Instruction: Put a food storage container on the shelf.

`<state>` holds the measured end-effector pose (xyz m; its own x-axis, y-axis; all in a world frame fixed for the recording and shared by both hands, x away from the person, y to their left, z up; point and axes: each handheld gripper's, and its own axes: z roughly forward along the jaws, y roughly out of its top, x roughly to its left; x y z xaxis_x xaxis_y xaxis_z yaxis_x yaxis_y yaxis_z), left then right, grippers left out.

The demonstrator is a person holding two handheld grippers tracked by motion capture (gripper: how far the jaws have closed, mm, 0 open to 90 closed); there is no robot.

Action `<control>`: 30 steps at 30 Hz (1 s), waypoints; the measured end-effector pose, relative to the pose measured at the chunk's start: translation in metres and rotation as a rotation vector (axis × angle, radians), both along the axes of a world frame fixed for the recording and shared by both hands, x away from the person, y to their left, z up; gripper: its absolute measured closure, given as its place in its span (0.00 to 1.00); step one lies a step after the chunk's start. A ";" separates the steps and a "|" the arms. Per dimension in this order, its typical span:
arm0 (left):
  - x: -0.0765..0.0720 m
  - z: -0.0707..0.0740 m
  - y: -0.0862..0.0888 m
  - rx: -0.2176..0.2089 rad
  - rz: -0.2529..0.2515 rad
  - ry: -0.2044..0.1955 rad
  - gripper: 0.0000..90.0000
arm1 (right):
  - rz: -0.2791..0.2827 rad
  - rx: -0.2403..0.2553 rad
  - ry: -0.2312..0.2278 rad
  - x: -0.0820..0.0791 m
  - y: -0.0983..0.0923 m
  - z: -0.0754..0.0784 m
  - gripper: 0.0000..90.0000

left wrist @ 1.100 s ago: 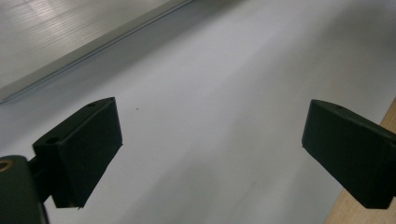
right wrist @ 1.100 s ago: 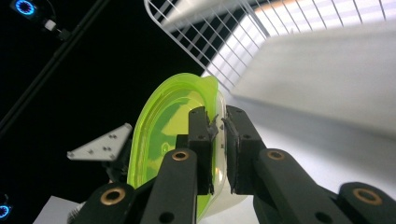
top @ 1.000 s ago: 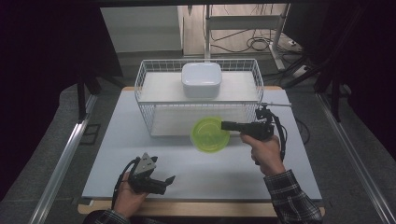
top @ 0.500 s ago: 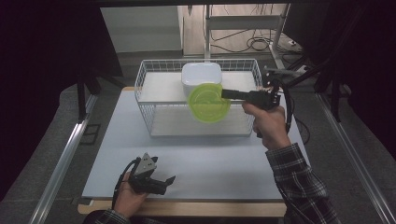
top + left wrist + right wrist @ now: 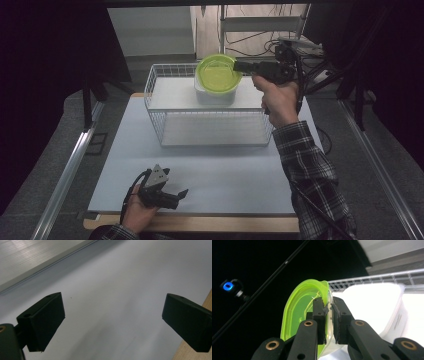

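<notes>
A round lime-green lid hangs in the air over the white box that sits inside the white wire basket. My right gripper is shut on the lid's right rim, held high by the hand with the plaid sleeve. In the right gripper view the two jaws pinch the lid's edge, with my right gripper above the white box. My left gripper rests on the table near the front edge, jaws wide apart with nothing between them. In its own view, my left gripper faces bare white tabletop.
The white table top has a wooden front edge. A metal rail runs along the left side. Cables and a shelf frame stand behind the basket.
My right gripper has lifted the green lid from in front of the basket up and back, until it hangs over the white box. The left gripper has stayed put.
</notes>
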<state>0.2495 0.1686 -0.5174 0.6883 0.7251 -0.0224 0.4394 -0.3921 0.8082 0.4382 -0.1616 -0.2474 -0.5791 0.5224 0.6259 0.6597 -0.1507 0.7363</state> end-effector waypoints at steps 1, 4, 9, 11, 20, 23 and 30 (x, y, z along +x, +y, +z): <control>0.000 0.000 0.000 -0.001 0.001 -0.001 0.04 | -0.012 0.004 0.005 0.003 0.002 0.001 0.91; 0.000 0.000 0.000 -0.001 -0.001 -0.001 0.04 | -0.052 0.009 0.017 0.013 0.008 0.001 0.91; 0.000 0.000 0.000 0.002 -0.009 -0.001 0.05 | -0.124 0.009 0.047 0.025 0.017 -0.002 0.91; 0.000 0.000 0.000 0.001 -0.010 -0.002 0.05 | -0.150 0.005 0.064 0.029 0.019 -0.005 0.91; 0.000 0.000 -0.001 0.004 -0.013 -0.003 0.05 | -0.208 0.012 0.086 0.037 0.020 -0.016 0.89; 0.000 0.000 -0.001 0.005 -0.015 -0.003 0.05 | -0.234 -0.018 0.071 0.037 0.024 -0.016 0.86; 0.000 0.000 -0.002 0.010 -0.018 -0.001 0.05 | -0.239 -0.043 0.067 0.038 0.026 -0.017 0.77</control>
<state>0.2494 0.1670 -0.5178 0.7013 0.7127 -0.0145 0.4312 -0.4079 0.8048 0.4759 -0.1352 -0.2640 -0.3937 0.6663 0.6333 0.6567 -0.2782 0.7010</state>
